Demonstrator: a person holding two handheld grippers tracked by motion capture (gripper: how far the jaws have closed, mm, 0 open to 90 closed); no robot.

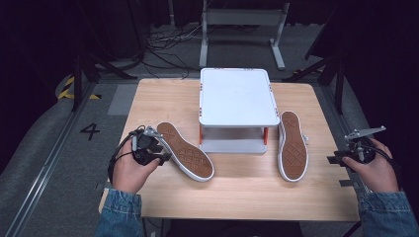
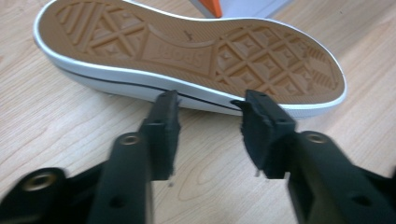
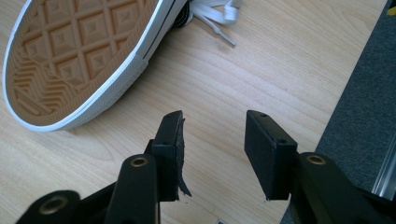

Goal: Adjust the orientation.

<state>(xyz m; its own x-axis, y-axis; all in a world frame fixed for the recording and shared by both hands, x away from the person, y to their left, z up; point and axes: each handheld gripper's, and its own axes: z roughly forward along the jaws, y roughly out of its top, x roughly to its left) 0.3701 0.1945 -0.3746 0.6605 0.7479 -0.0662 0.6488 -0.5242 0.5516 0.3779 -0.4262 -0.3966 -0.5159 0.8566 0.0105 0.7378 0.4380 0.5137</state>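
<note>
Item: left shoe [image 1: 186, 151], sole up, centre-left on the table [image 1: 247, 182]; right shoe [image 1: 292, 146] likewise, centre-right. Likely light, canvas soft, rubber rim firm: grip at the sidewall. Left gripper [image 2: 210, 105] spread beside it; right gripper [image 3: 214, 122] spread, empty.

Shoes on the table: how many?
2, both sole-up. The left shoe lies angled beside the left gripper, in front of the white stand. The right shoe lies at the stand's right side. The stand's lower shelf is partly hidden.
</note>
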